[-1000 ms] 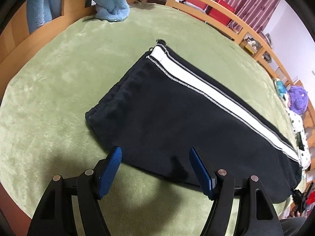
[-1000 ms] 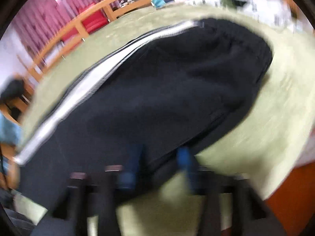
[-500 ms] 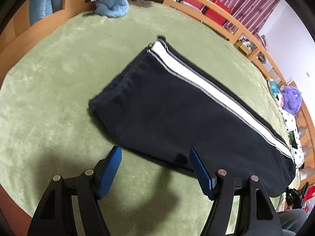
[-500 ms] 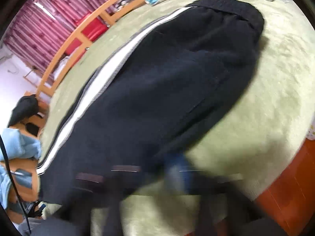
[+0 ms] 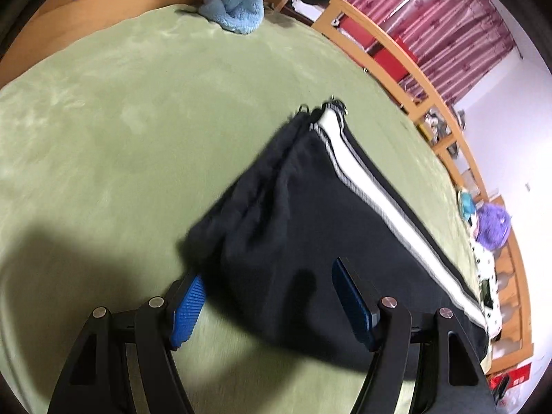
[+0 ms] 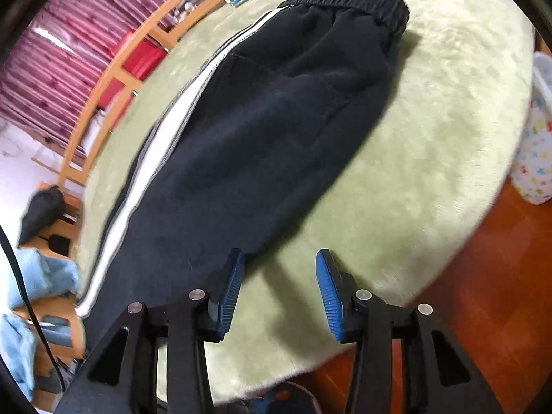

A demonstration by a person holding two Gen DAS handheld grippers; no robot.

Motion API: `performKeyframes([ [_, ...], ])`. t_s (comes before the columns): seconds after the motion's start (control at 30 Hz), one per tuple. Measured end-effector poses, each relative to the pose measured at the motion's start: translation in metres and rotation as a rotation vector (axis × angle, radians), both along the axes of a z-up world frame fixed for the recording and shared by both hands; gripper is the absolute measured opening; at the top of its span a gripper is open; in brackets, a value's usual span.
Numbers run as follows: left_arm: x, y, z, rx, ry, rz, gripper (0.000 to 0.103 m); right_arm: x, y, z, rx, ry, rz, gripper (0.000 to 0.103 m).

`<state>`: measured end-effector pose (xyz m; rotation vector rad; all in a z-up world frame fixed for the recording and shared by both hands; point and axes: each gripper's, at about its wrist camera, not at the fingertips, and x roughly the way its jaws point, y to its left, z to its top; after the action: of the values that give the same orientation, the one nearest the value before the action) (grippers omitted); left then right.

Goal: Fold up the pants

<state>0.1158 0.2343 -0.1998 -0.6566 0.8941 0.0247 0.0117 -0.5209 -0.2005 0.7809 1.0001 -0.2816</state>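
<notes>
A: Left wrist view, position?
B: Low over the green blanket [image 5: 103,131], close behind the left tongs [image 5: 269,302], facing along the black pants [image 5: 310,224] from the cuff end toward the wooden rail [image 5: 407,65].
A: Right wrist view?
B: Low and close behind the right tongs [image 6: 279,286], facing toward the waistband end.
A: Shared?
B: The pants [image 6: 258,131], blanket [image 6: 431,145], rail, and red curtain [image 5: 448,17].
</notes>
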Motion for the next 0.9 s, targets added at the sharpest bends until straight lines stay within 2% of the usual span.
performKeyframes([
  [0.07, 0.011, 0.003, -0.004, -0.021, -0.001, 0.014, 0.068, -0.001, 0.004, 0.010, -0.049, 0.020, 0.004, 0.044],
  [0.1, 0.016, 0.005, -0.005, -0.044, -0.006, 0.024, 0.060, 0.001, 0.005, 0.015, -0.063, 0.020, 0.006, 0.044],
  [0.13, 0.017, 0.005, -0.005, -0.047, -0.007, 0.032, 0.047, 0.001, 0.006, 0.020, -0.075, 0.013, 0.009, 0.044],
  [0.17, 0.020, 0.005, -0.004, -0.043, -0.004, 0.040, 0.022, 0.005, 0.008, 0.027, -0.090, 0.004, 0.013, 0.044],
  [0.2, 0.021, 0.006, -0.001, -0.086, -0.024, 0.030, 0.017, 0.010, 0.009, 0.034, -0.107, -0.001, 0.017, 0.044],
  [0.27, 0.020, 0.004, 0.015, -0.115, -0.064, 0.037, 0.016, 0.023, 0.014, 0.051, -0.132, -0.027, 0.037, 0.044],
  [0.37, 0.021, -0.017, 0.054, -0.044, -0.131, 0.001, 0.016, 0.041, 0.027, 0.076, -0.170, -0.075, 0.074, 0.044],
  [0.43, 0.022, -0.042, 0.090, 0.028, -0.191, -0.052, 0.016, 0.053, 0.037, 0.090, -0.181, -0.106, 0.114, 0.044],
  [0.53, 0.027, -0.082, 0.139, 0.080, -0.262, -0.148, 0.016, 0.066, 0.053, 0.103, -0.198, -0.136, 0.173, 0.044],
  [0.67, 0.033, -0.163, 0.189, 0.144, -0.331, -0.282, 0.016, 0.054, 0.063, 0.105, -0.191, -0.152, 0.229, 0.044],
  [0.8, 0.038, -0.262, 0.205, 0.128, -0.357, -0.465, 0.016, 0.049, 0.067, 0.109, -0.173, -0.174, 0.258, 0.044],
  [0.9, 0.039, -0.334, 0.194, 0.128, -0.363, -0.609, 0.016, 0.042, 0.061, 0.106, -0.172, -0.176, 0.255, 0.045],
])
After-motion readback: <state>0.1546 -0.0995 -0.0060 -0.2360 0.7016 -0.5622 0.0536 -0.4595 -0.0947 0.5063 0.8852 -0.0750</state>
